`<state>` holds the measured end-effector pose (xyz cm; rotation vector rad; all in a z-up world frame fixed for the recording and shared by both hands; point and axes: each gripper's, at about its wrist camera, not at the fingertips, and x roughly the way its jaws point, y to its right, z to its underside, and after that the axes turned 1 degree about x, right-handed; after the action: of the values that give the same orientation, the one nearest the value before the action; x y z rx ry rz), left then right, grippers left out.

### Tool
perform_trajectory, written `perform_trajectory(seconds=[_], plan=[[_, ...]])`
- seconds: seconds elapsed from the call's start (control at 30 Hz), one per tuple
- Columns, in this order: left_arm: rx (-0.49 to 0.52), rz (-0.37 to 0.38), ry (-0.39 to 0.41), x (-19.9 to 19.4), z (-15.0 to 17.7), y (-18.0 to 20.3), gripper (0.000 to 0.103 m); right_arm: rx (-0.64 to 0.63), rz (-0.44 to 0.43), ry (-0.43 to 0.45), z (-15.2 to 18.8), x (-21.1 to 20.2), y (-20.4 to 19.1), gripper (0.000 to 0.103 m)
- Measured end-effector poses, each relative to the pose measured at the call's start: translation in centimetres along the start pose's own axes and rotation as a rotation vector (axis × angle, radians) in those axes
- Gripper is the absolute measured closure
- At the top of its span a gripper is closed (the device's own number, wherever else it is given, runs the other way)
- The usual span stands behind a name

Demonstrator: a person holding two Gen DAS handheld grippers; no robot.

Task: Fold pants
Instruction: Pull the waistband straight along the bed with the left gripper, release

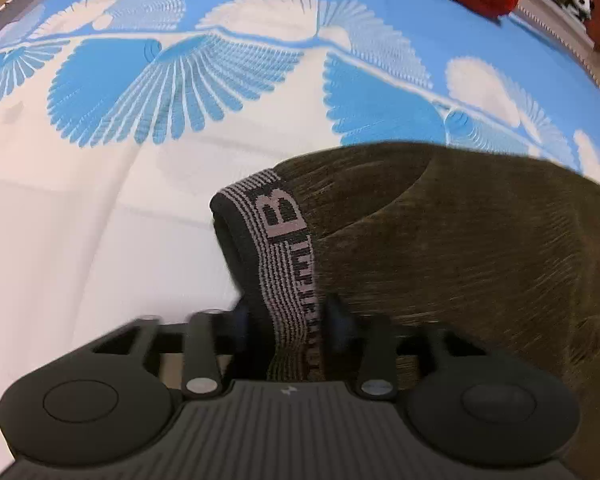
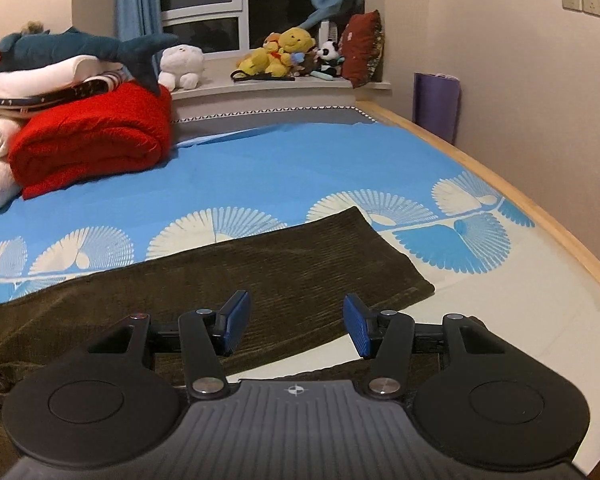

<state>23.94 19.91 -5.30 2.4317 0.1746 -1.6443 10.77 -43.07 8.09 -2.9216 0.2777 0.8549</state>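
Observation:
Dark olive corduroy pants [image 2: 228,276] lie stretched across the blue and white bed sheet [image 2: 284,168]. In the left wrist view my left gripper [image 1: 290,320] is shut on the pants' grey striped waistband [image 1: 284,248], which is lifted off the sheet, with the olive cloth [image 1: 480,248] draping to the right. In the right wrist view my right gripper [image 2: 296,326] is open and empty, hovering just above the near edge of a pant leg, whose hem end [image 2: 396,264] lies to the right.
A folded red blanket [image 2: 96,136] with stacked linens and a plush shark [image 2: 88,46] sits at the bed's far left. Stuffed toys [image 2: 284,54] line the window sill. The wooden bed edge [image 2: 540,216] runs along the right, near the wall.

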Motion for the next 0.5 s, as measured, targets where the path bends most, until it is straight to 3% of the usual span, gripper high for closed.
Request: perform_trajectory(seconds=[0.1,0.27,0.33,0.4,0.43,0.5], plan=[[-0.025,0.024,0.055,-2.0,-0.7,-0.3,0.084,-0.003,-0.001,0.003,-0.2,-0.3,-0.4,0.049],[-0.088,0.042,0.175,-5.0,-0.7,-1.5,0.085,0.024,-0.013,0.017,-0.5,-1.6,-0.7,0.049],[-0.081,0.024,0.207,-5.7,-0.4,-1.4,0.079,0.045,-0.022,0.022,-0.5,-2.4,-0.7,0.049],[-0.071,-0.051,0.223,-6.6,-0.1,-1.4,0.07,0.066,-0.039,0.027,-0.4,-3.3,-0.7,0.049],[-0.073,-0.067,0.219,-7.1,0.1,-1.7,0.058,0.073,-0.048,0.027,-0.3,-3.6,-0.7,0.049],[-0.105,-0.006,0.168,-7.9,0.6,-3.0,0.056,0.074,-0.067,0.03,-0.2,-4.4,-0.9,0.049]])
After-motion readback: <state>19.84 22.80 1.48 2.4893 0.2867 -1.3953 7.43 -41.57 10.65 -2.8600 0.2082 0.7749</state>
